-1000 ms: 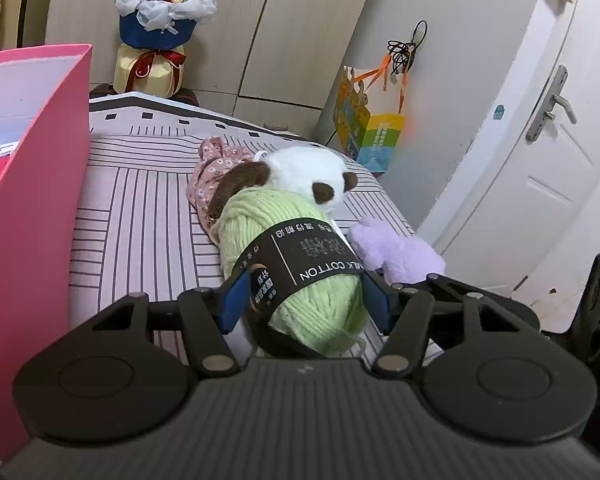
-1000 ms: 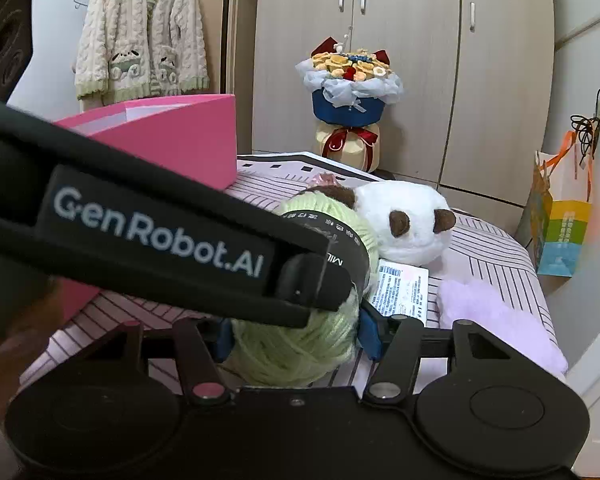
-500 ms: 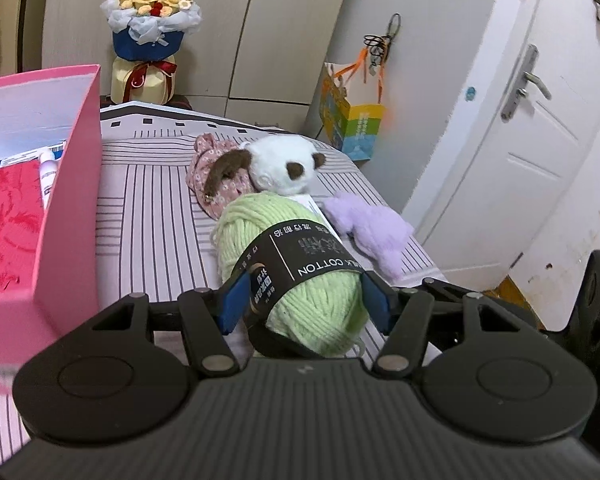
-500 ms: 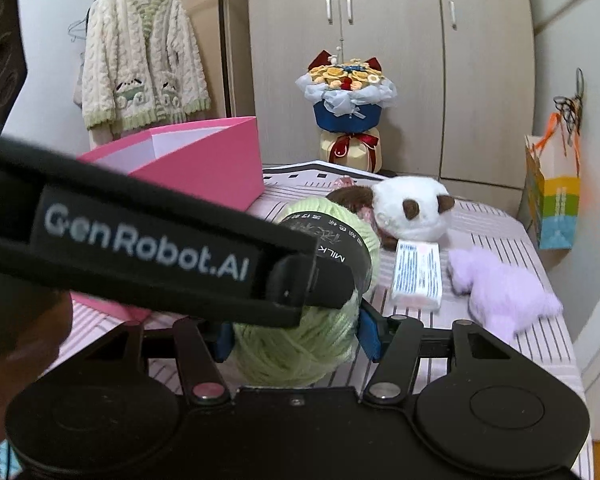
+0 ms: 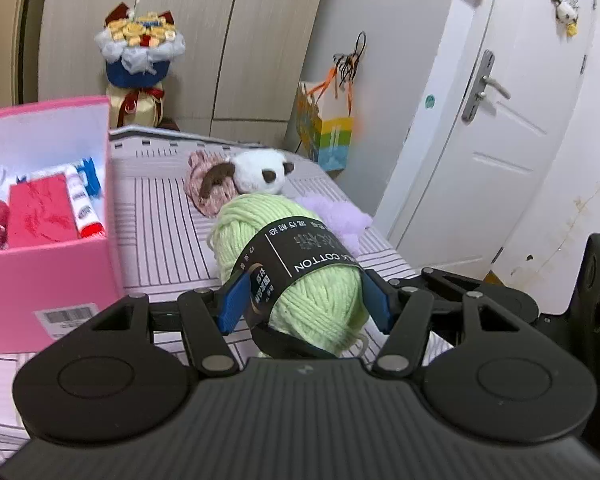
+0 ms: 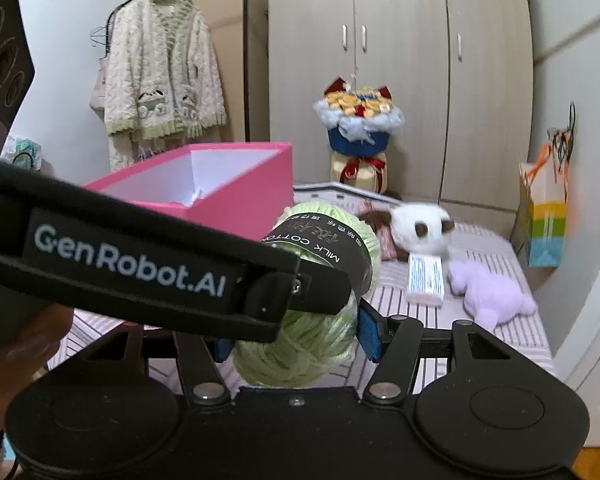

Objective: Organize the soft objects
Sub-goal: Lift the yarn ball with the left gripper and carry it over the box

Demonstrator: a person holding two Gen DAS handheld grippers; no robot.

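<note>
A green yarn ball [image 5: 296, 264] with a black "MILK COTTON" band is held above the striped bed. My left gripper [image 5: 304, 304] is shut on it, blue pads pressing both sides. My right gripper [image 6: 296, 336] is also shut on the yarn [image 6: 300, 344], with the left gripper's body crossing in front. A pink box [image 5: 44, 280] stands to the left, holding a red item and a tube. A white-and-brown plush [image 5: 256, 172], a purple plush [image 6: 492, 296] and a white packet [image 6: 426, 280] lie on the bed beyond.
A bouquet [image 5: 140, 56] stands behind the bed by the wardrobe. A colourful gift bag [image 5: 328, 132] hangs at the right. A white door [image 5: 500, 140] is to the right of the bed. A cream cardigan [image 6: 160, 76] hangs at the left.
Both grippers have lifted the yarn ball up and drawn back; the pink box's inside has come into the left wrist view, and the plush toys look farther away.
</note>
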